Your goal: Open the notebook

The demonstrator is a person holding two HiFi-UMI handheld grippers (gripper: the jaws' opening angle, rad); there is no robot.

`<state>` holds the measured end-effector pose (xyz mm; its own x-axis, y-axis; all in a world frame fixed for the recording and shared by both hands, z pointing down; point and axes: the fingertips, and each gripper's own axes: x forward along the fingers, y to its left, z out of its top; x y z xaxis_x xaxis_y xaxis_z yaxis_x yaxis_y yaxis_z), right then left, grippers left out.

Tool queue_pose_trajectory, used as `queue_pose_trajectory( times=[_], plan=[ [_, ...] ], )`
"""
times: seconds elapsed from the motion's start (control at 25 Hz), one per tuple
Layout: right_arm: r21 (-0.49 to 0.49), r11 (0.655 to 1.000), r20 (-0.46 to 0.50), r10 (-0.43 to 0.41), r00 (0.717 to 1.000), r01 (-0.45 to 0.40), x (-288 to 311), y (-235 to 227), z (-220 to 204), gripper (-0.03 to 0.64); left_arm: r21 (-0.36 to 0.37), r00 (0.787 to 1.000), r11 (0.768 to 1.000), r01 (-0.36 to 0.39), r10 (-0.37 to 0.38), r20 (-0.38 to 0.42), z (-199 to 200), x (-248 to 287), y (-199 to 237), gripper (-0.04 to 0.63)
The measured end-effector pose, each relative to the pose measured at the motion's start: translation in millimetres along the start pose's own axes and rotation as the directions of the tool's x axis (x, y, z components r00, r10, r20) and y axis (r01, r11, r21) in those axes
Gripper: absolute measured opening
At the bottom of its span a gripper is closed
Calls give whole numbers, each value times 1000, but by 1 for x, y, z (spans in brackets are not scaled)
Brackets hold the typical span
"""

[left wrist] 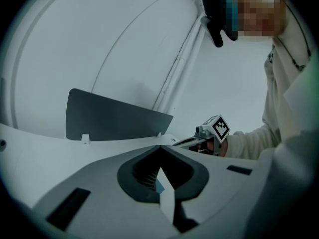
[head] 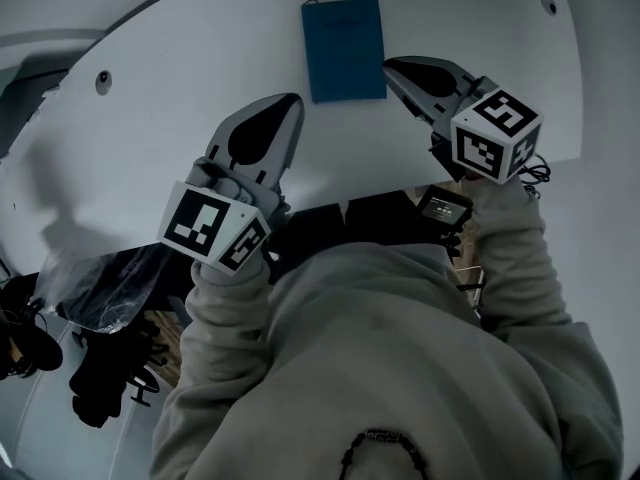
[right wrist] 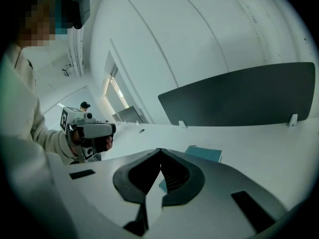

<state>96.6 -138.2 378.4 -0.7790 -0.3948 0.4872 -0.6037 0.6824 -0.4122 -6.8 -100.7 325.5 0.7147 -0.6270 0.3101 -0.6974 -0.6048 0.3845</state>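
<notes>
Approach step — left tool (head: 291, 100) and right tool (head: 392, 67), both pinched together and empty, sit near the closed notebook (head: 344, 48); next, one must part to catch its cover.

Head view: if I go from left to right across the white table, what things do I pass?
left claw → blue notebook → right claw
</notes>
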Motion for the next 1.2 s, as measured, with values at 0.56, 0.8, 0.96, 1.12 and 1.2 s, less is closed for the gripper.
queue_pose_trajectory(
  times=[0.56, 0.8, 0.96, 1.12, 1.2],
  plan=[
    [25, 999, -69, -42, 997, 44, 32, -28, -27, 21, -51, 999, 999, -7, 4, -46, -38, 17, 33, -2],
    [53, 996, -83, -71, 994, 76, 43, -47, -36, 21, -13, 995, 999, -34, 33, -94, -60, 35, 47, -2],
    [65, 994, -104, -79, 991, 86, 56, -54, -44, 21, -48, 992, 997, -53, 47, -121, -82, 38, 63, -2],
    [79, 990, -134, -102, 986, 114, 61, -66, -56, 23, -74, 991, 997, -39, 29, -132, -93, 47, 68, -2],
    [88, 987, -145, -117, 982, 131, 62, -73, -62, 23, -89, 991, 996, -20, 8, -133, -96, 52, 68, -2]
  ],
)
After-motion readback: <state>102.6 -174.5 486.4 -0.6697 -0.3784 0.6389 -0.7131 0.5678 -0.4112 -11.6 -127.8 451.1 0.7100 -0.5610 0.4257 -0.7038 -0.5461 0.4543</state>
